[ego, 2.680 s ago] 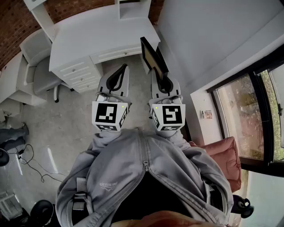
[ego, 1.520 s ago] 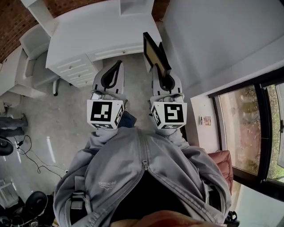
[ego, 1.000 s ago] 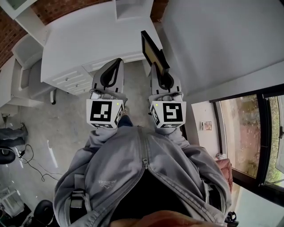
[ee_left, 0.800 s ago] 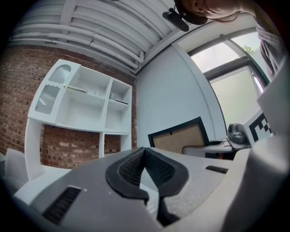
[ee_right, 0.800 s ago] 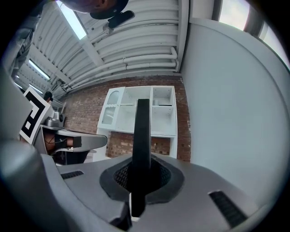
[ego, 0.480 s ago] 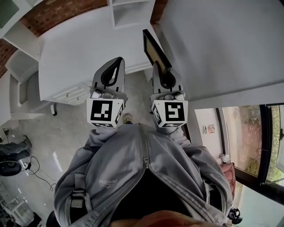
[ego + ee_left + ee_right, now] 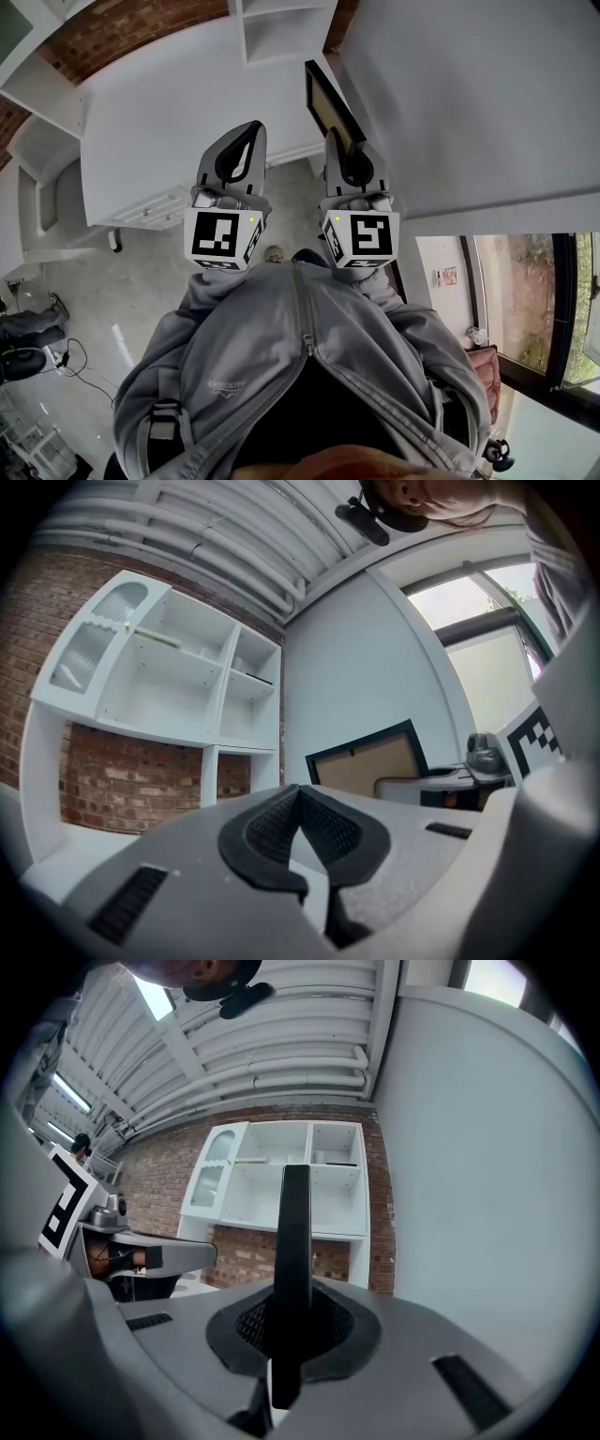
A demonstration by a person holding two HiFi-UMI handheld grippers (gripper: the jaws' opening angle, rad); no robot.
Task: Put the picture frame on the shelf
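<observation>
A plain white wall (image 7: 450,84) fills the right side of the head view, and a brick wall (image 7: 122,33) runs behind a wide white counter (image 7: 159,112) with drawers (image 7: 155,208). A white shelf unit (image 7: 281,23) with open compartments stands on the far part of the counter, against the bricks. The person's grey hooded jacket (image 7: 281,366) takes the lower part of the view.

Both grippers point level toward the shelf unit, side by side. The left gripper (image 7: 251,128) has its fingers (image 7: 272,827) pressed together with nothing between them. The right gripper (image 7: 332,136) has its fingers (image 7: 333,1321) closed narrowly on the lower edge of the picture frame (image 7: 328,105). The black frame stands upright on its edge in the air, close to the white wall. Its brown back faces the left gripper. It is in front of the shelf unit and is not yet on it.
</observation>
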